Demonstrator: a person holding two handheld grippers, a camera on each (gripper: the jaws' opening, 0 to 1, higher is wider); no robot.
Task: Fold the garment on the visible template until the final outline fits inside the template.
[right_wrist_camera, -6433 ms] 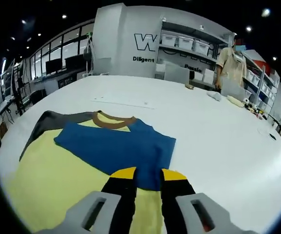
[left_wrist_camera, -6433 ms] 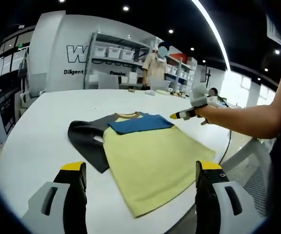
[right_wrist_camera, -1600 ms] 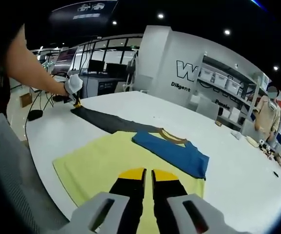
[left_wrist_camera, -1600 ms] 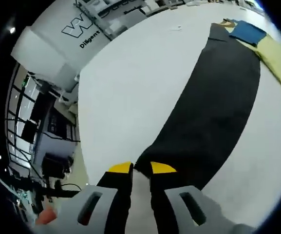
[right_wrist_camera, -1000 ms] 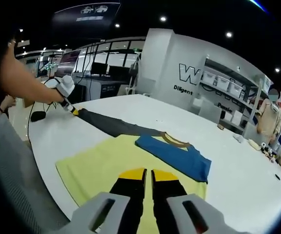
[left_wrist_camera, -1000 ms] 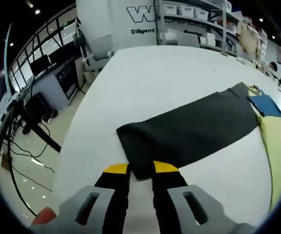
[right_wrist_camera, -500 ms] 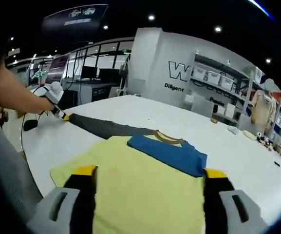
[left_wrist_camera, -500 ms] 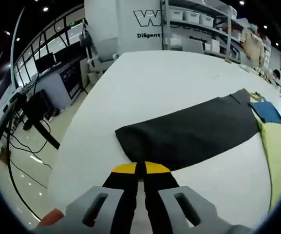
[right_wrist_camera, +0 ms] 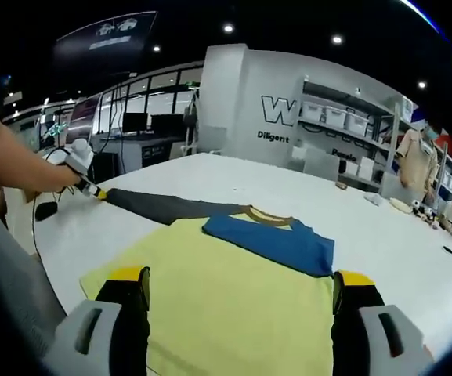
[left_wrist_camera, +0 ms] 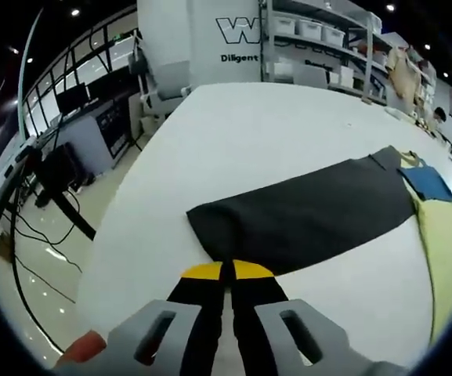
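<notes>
A long-sleeved shirt lies on the white table [right_wrist_camera: 382, 235]. Its body is yellow [right_wrist_camera: 233, 282], its collar brown [right_wrist_camera: 269, 215], and a blue sleeve [right_wrist_camera: 273, 236] is folded across the chest. The dark grey sleeve [left_wrist_camera: 312, 215] is stretched out flat, away from the yellow body [left_wrist_camera: 449, 235]. My left gripper [left_wrist_camera: 226, 271] is shut on that sleeve's cuff end. In the right gripper view the left gripper [right_wrist_camera: 94, 191] sits at the tip of the grey sleeve [right_wrist_camera: 163, 206], held by a person's hand. My right gripper [right_wrist_camera: 243, 278] hovers open over the yellow body's near part, with nothing between its jaws.
The table's curved edge [left_wrist_camera: 124, 235] drops to a floor with cables and desks [left_wrist_camera: 53, 168] on the left. Shelves with white bins [right_wrist_camera: 331, 117] and a lettered wall [left_wrist_camera: 233, 31] stand behind. A person [right_wrist_camera: 415, 176] stands at the far right.
The left gripper closed on the grey sleeve's cuff, having drawn the sleeve out straight from beside the body. The right gripper went from shut to open over the yellow body.
</notes>
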